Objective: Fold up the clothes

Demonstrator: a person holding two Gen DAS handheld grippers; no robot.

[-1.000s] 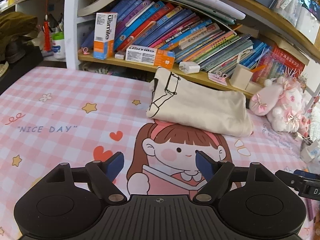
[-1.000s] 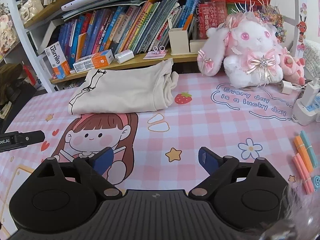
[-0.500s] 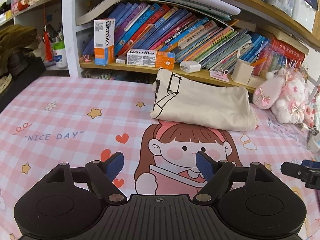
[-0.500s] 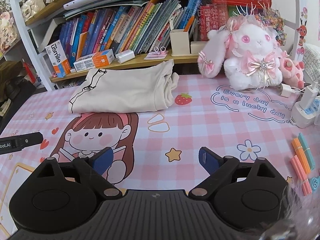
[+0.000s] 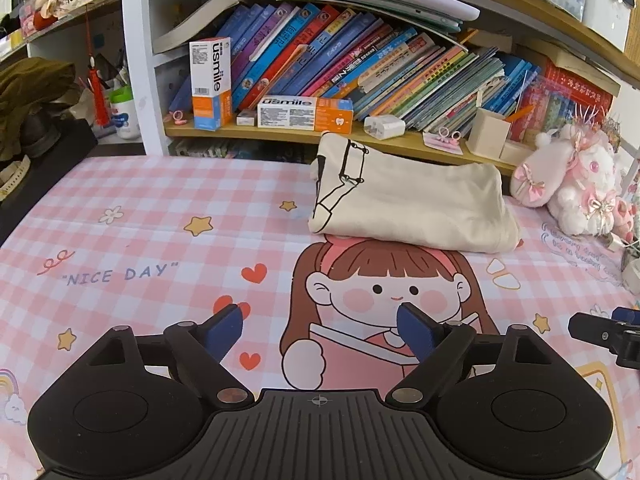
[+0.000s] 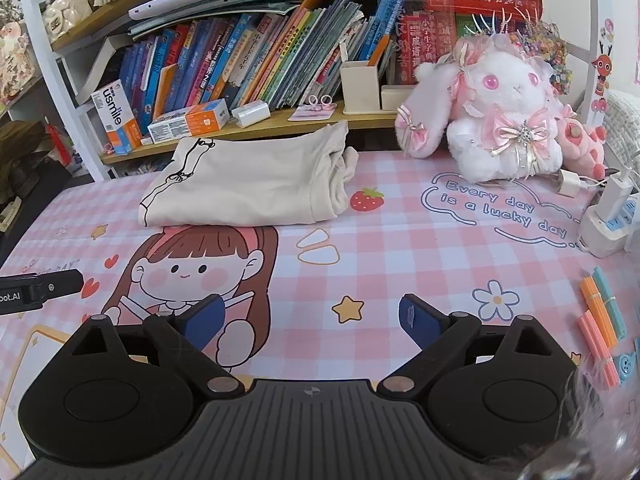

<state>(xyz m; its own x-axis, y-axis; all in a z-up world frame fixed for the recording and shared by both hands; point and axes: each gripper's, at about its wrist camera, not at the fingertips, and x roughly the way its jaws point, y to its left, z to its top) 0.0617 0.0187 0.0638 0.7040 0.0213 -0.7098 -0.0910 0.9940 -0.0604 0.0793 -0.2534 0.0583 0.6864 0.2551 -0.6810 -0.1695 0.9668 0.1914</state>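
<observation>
barely anything moved: left gripper (image 5: 320, 326) opening wider, right gripper (image 6: 314, 318) spread, both empty. shirt (image 5: 412, 208) sits folded ahead; a sloppy grab could unfold it.

The folded cream cloth garment (image 5: 412, 208) looks soft and matt on the smooth pink checked printed table mat (image 5: 140, 216). Behind the garment, a pale wooden shelf (image 5: 280, 133) holds glossy paper-covered books (image 5: 340, 60); right of it sits a fluffy white-and-pink plush rabbit (image 6: 500, 120).

I see a pink checked cartoon-girl desk mat (image 6: 400, 248), a white-and-pink plush rabbit (image 6: 500, 120) at its back edge, slanted colourful books (image 5: 360, 64) shelved behind, and 2 orange-and-white toothpaste boxes (image 5: 304, 112).
</observation>
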